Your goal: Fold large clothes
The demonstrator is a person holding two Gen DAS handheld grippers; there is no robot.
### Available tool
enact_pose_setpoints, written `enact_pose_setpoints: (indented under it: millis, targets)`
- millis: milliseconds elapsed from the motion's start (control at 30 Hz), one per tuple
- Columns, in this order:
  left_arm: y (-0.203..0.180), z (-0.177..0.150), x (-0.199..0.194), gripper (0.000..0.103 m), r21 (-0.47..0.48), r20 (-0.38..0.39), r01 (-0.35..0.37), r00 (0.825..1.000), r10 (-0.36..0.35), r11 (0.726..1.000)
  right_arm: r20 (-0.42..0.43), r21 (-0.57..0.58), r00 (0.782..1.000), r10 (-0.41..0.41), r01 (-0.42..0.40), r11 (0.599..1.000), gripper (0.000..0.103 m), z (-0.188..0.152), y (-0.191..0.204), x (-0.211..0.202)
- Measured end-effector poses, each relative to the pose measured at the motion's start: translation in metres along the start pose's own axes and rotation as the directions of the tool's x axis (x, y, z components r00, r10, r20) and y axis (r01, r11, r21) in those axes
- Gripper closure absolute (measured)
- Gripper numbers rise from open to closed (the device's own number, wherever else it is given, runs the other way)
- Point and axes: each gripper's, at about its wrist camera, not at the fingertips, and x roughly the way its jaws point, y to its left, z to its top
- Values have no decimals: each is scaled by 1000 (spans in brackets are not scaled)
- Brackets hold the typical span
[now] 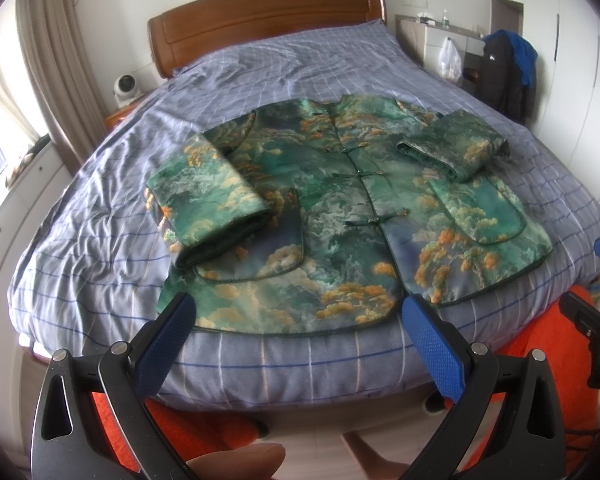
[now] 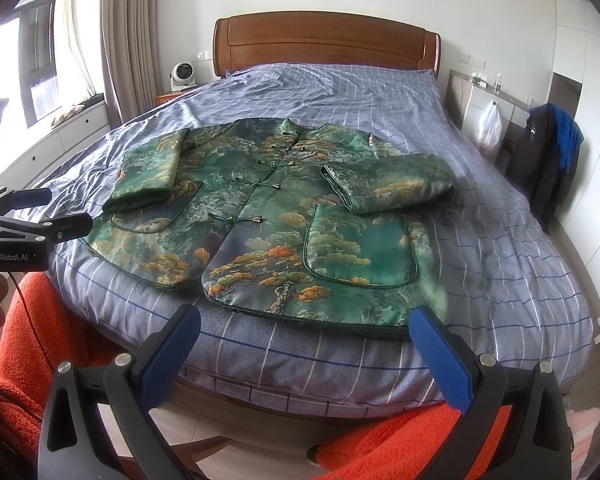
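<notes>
A green jacket with orange tree print (image 1: 332, 216) lies flat, front up, on the bed, also in the right wrist view (image 2: 268, 216). Its left sleeve (image 1: 208, 196) and right sleeve (image 1: 456, 148) are folded in over the body. My left gripper (image 1: 296, 312) is open and empty, just in front of the jacket's hem near the foot of the bed. My right gripper (image 2: 304, 324) is open and empty, in front of the hem's right part. The left gripper also shows at the left of the right wrist view (image 2: 40, 216).
The bed has a blue checked cover (image 2: 480, 208) and a wooden headboard (image 2: 324, 46). A white fan (image 2: 182, 76) stands on the nightstand. A chair with dark clothes (image 2: 552, 160) and a desk stand at the right. An orange fleece garment (image 2: 32, 340) is close below.
</notes>
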Motion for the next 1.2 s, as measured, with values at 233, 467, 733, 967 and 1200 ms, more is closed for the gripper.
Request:
enact_pose_setpoints:
  millis: [233,467,733,967,1200]
  targets:
    - [-3,-1,1,0,1,-3,1,1000,-1,1000,-4,2,1000,3,-3,1000,0,-1,1,2]
    - [-6,-3,3,0,2,-3,3,1000,-3,1000,-9,3,1000,7,-7,1000,0,-3,1,4]
    - [-5,-2,3,0,3,-4,3,1000,-3,1000,-12,4,1000,7,-7,1000,0,-3,2,5]
    - [-6,-3,3,0,3,-6,3,1000,-3,1000,-16,6,1000,10,-10,1000,0,-3,1,7]
    - [-10,-5,5,0,4,-7,4,1000,-4,1000,-21,10,1000,13,-13,1000,0,-3,-1,9]
